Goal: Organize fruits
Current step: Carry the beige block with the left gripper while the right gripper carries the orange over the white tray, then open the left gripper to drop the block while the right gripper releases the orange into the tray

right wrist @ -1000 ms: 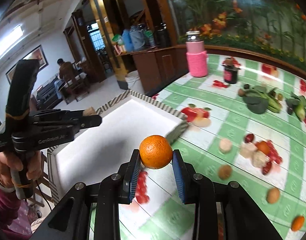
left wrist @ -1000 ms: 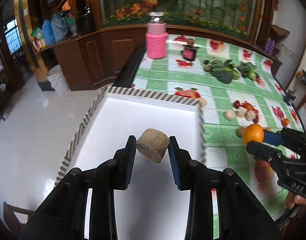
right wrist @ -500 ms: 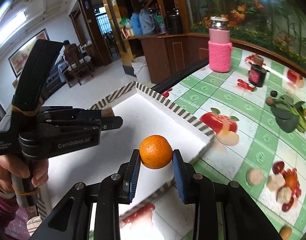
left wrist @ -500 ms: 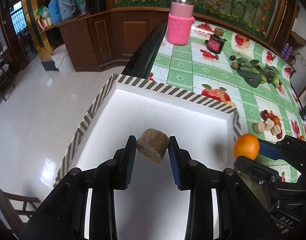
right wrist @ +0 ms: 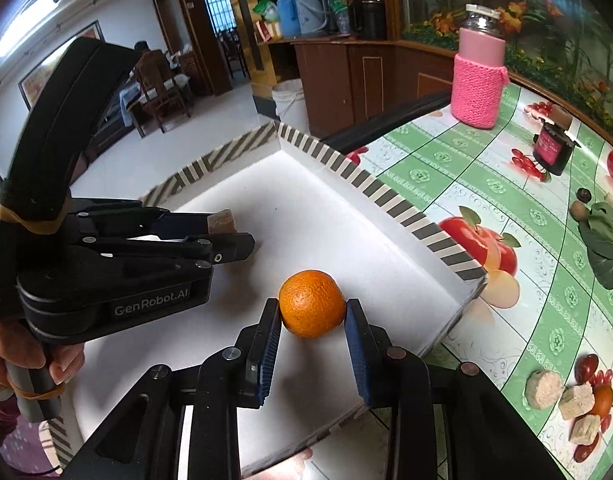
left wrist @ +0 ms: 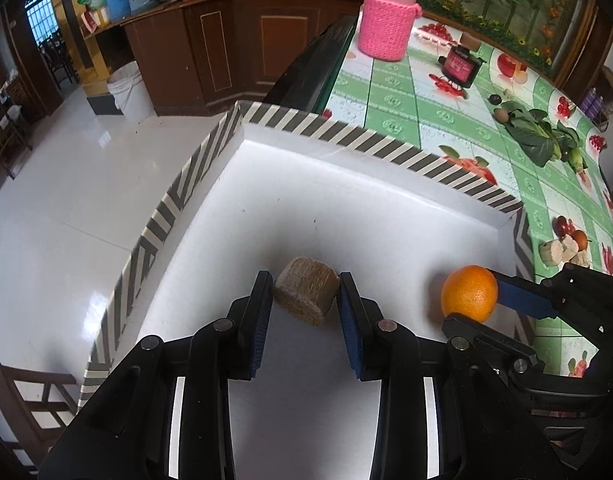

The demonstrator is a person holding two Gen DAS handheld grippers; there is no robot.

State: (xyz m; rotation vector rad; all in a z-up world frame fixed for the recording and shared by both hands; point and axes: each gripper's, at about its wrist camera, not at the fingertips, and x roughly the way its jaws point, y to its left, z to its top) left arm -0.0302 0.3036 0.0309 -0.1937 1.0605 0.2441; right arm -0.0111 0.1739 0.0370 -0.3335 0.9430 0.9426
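Observation:
My left gripper (left wrist: 305, 294) is shut on a brown fibrous chunk (left wrist: 306, 295), a short cylinder, held over the white floor of the box with a striped rim (left wrist: 358, 140). My right gripper (right wrist: 312, 314) is shut on an orange (right wrist: 312, 303) and hangs above the same box near its right side. In the left wrist view the orange (left wrist: 469, 293) and the right gripper (left wrist: 478, 300) show to the right of the chunk. In the right wrist view the left gripper (right wrist: 230, 232) reaches in from the left with the brown chunk (right wrist: 222, 220) at its tips.
On the green fruit-print tablecloth (left wrist: 434, 112) stand a pink knit-covered jar (left wrist: 388, 20) and a small dark jar (left wrist: 458, 66). Leafy greens (left wrist: 538, 136) and several loose pale chunks and small fruits (right wrist: 566, 396) lie right of the box. White tiled floor lies beyond the table's left edge.
Both grippers have moved left and lower over the white box, each keeping its grip. The orange was over the tablecloth a second ago and is now inside the box's outline.

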